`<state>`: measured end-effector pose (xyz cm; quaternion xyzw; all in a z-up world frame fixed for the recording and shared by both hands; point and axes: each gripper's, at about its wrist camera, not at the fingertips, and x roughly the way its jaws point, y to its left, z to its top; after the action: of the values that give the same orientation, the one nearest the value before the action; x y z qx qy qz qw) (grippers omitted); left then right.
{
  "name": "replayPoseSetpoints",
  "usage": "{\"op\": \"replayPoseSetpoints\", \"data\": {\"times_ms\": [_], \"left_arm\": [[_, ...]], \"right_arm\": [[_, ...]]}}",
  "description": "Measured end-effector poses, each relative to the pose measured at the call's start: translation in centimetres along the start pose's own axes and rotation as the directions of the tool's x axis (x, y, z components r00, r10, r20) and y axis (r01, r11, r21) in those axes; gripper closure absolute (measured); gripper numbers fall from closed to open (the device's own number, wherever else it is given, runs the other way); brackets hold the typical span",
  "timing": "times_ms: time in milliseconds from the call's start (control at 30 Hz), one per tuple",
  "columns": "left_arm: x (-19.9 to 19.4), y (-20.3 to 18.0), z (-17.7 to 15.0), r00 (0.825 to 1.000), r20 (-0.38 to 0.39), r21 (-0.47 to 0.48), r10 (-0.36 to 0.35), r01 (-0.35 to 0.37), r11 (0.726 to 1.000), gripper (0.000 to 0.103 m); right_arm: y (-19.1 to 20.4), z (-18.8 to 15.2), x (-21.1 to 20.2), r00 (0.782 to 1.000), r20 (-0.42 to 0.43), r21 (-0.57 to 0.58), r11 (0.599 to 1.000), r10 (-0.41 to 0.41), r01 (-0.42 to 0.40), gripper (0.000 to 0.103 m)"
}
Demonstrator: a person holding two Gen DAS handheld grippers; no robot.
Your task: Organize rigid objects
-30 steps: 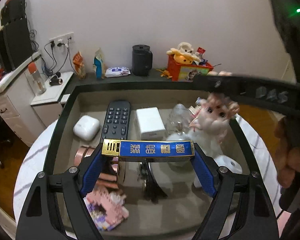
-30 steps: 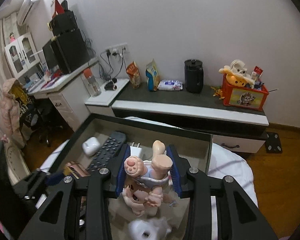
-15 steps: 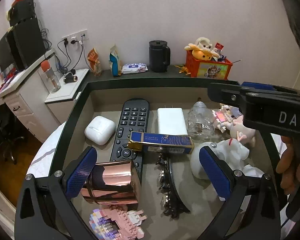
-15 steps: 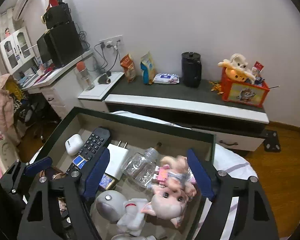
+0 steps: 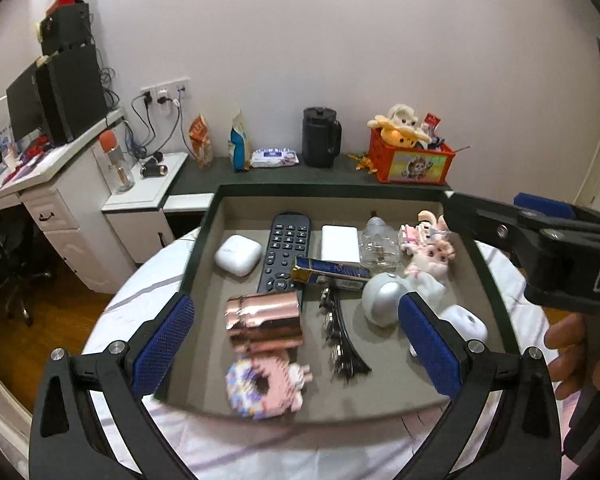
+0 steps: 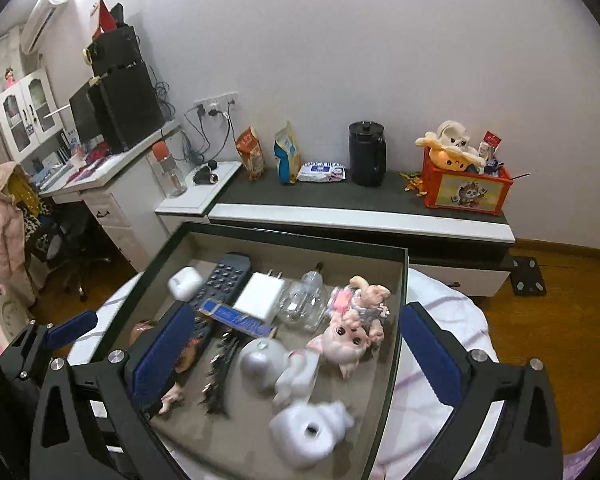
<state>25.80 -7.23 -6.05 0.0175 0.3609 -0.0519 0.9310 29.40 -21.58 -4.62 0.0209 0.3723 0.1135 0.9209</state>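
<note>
A dark-rimmed tray [image 5: 332, 191] [image 6: 296, 238] on the round white table holds several objects. A blue and gold box [image 5: 331, 273] [image 6: 236, 319] lies across the black remote [image 5: 285, 250] [image 6: 225, 280]. A pink doll [image 5: 430, 254] [image 6: 350, 332] lies at the tray's right side. My left gripper [image 5: 296, 348] is open and empty above the tray's front part. My right gripper [image 6: 296, 360] is open and empty above the tray; it also shows in the left wrist view [image 5: 540, 244] at the right.
In the tray: white earbud case [image 5: 238, 256], white charger [image 5: 340, 243], glass bottle [image 5: 378, 246], rose-gold cup [image 5: 265, 322], black hair clip [image 5: 340, 336], pink brick toy [image 5: 266, 384], white figures [image 6: 300, 364]. Behind stands a low cabinet [image 6: 360, 216] with kettle and orange toy box.
My left gripper let go of the blue and gold box and my right let go of the pink doll; both opened, then pulled back and up from the tray.
</note>
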Motion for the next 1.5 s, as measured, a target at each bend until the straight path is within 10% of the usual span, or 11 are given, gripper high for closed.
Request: {"op": "replayPoseSetpoints", "data": {"times_ms": [633, 1500], "left_arm": [[-12.2, 2.6, -7.3, 0.999, 0.045, -0.002, -0.009, 0.009, 1.000, 0.000], [-15.8, 4.7, -12.1, 0.999, 0.017, -0.053, -0.048, 0.048, 0.997, 0.000]], "right_arm": [[4.3, -9.7, -12.4, 0.997, 0.074, 0.095, 0.995, -0.017, 0.010, 0.000], [5.5, -18.8, -15.3, 1.000, 0.003, 0.146, 0.989, -0.026, 0.025, 0.000]]}}
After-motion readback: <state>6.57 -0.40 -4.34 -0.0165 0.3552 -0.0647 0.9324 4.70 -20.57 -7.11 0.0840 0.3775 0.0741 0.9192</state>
